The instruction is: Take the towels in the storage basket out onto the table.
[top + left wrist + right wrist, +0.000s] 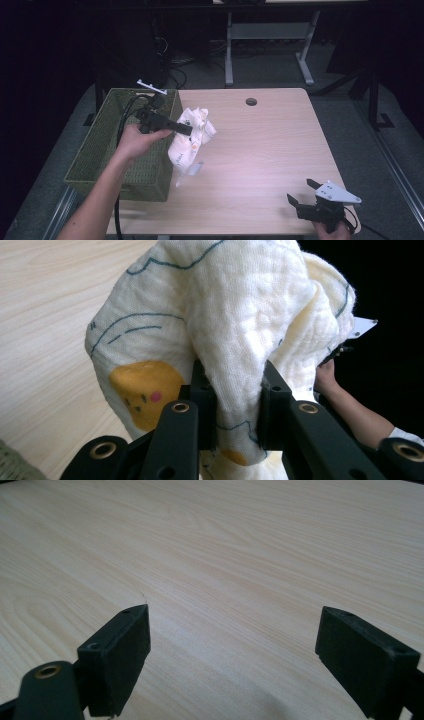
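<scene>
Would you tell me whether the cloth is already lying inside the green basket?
No, the cloth hangs from the left tool beside the green basket, above the table.

Soft quilted cotton-like cloth (235, 315), matt and a bit nubbly, is pinched between matt black plastic jaws of the left gripper (235, 405). Just behind it a rough woven basket (107, 145) is seen; the table (225, 545) is smooth pale wood-grain.

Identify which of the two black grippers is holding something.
The left gripper, beside the green woven basket: shut on the white printed cloth. The right gripper is open, empty.
</scene>
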Demonstrator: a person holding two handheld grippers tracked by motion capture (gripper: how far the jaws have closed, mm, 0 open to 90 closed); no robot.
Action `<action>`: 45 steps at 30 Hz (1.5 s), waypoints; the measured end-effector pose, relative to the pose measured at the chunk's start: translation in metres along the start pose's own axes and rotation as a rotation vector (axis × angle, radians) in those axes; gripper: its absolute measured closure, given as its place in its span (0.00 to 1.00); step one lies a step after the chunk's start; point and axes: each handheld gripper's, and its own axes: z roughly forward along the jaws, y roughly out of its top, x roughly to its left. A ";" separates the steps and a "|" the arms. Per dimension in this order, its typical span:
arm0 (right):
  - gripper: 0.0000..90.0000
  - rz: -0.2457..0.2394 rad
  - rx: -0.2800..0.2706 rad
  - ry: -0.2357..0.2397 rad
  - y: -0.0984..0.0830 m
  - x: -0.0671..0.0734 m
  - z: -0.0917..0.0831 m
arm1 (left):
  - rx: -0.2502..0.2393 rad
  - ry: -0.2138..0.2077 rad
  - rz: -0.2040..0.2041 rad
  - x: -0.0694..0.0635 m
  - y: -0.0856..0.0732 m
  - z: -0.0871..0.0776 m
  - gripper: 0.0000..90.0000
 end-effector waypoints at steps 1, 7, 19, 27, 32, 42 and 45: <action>0.15 -0.001 -0.001 -0.001 0.000 0.000 0.000 | 0.002 0.001 0.002 -0.001 0.001 0.002 0.82; 0.15 0.001 -0.003 -0.001 0.000 0.000 -0.001 | 0.014 -0.003 0.016 -0.004 0.007 0.018 0.82; 0.15 -0.001 -0.006 -0.002 0.001 0.000 -0.001 | 0.028 0.002 0.023 -0.007 0.012 0.049 0.81; 0.15 -0.002 -0.005 -0.002 0.001 0.000 -0.001 | 0.032 0.005 0.027 -0.009 0.014 0.069 0.81; 0.15 0.000 -0.005 -0.002 0.001 0.000 -0.002 | 0.040 0.023 0.034 -0.010 0.015 0.081 0.81; 0.15 -0.001 -0.007 -0.002 0.001 0.000 -0.002 | 0.044 0.090 0.033 -0.009 0.019 0.098 0.81; 0.15 -0.002 -0.008 -0.001 0.001 -0.001 -0.002 | 0.043 0.109 0.034 -0.009 0.019 0.104 0.80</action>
